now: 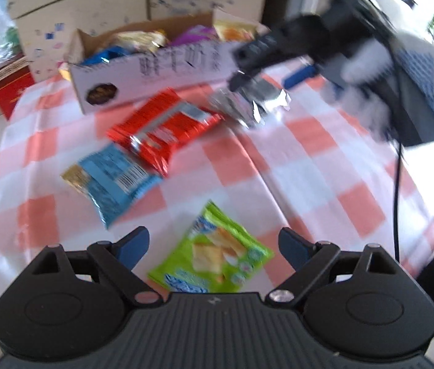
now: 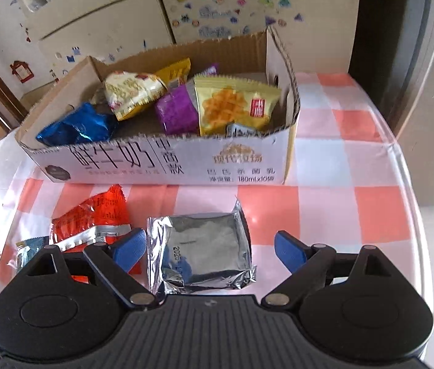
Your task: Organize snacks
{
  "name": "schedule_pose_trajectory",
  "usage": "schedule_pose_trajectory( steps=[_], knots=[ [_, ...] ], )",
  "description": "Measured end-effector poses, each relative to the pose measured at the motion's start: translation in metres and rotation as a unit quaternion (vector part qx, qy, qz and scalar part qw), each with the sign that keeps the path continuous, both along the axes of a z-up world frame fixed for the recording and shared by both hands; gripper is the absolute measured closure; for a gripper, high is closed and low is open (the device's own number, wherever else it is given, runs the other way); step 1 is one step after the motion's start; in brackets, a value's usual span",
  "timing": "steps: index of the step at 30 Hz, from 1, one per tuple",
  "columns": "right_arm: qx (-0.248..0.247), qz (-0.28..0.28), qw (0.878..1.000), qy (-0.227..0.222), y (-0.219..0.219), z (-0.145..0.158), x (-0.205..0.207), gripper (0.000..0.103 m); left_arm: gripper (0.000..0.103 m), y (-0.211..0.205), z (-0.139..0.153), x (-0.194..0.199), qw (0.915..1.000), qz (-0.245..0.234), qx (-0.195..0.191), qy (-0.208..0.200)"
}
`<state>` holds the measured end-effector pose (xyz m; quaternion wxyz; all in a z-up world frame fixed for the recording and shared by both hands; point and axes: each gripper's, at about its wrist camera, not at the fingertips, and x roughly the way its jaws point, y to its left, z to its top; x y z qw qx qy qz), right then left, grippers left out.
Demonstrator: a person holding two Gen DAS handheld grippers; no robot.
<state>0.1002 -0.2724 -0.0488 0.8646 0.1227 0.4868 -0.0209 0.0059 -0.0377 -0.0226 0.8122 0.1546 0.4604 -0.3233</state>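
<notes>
Checked tablecloth (image 2: 324, 212), stickered cabinets (image 2: 247, 9) behind

Cardboard box (image 2: 161, 160) front: "鲜牛奶", "180ml×10". Silver packet (image 2: 204, 252): stamped "202", rest unreadable.

A checked tablecloth (image 2: 324, 215); behind it a stickered cabinet (image 2: 217, 9); left of the tablecloth, a red box (image 1: 7, 89).

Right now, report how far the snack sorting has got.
Done: several packets already lie in the cardboard box. In hand: nothing; the left gripper is open above the green packet, the right gripper open over the silver packet. Left: those two, plus the red packet and blue packet on the tablecloth.
</notes>
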Motion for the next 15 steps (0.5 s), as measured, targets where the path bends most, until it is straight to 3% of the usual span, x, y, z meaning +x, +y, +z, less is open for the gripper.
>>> schedule_pose_trajectory(
  steps=[4, 6, 8, 15],
  knots=[
    [-0.022, 0.007, 1.0, 0.013, 0.006, -0.013, 0.001, 0.014, 0.013, -0.002, -0.014, -0.007, 0.9997, -0.007, 0.022, 0.0],
    [-0.021, 0.021, 1.0, 0.005, 0.01, -0.01, -0.003, 0.026, 0.013, -0.002, -0.02, -0.008, 0.9987, 0.009, 0.045, -0.02],
    [-0.015, 0.031, 0.999, 0.008, 0.013, -0.008, -0.008, 0.027, 0.016, 0.001, -0.025, -0.003, 0.9974, 0.04, 0.058, -0.019],
    [-0.034, 0.058, 0.997, 0.023, 0.029, -0.005, -0.037, 0.027, 0.011, 0.019, -0.026, 0.008, 0.9885, 0.141, 0.051, -0.02]
  ],
)
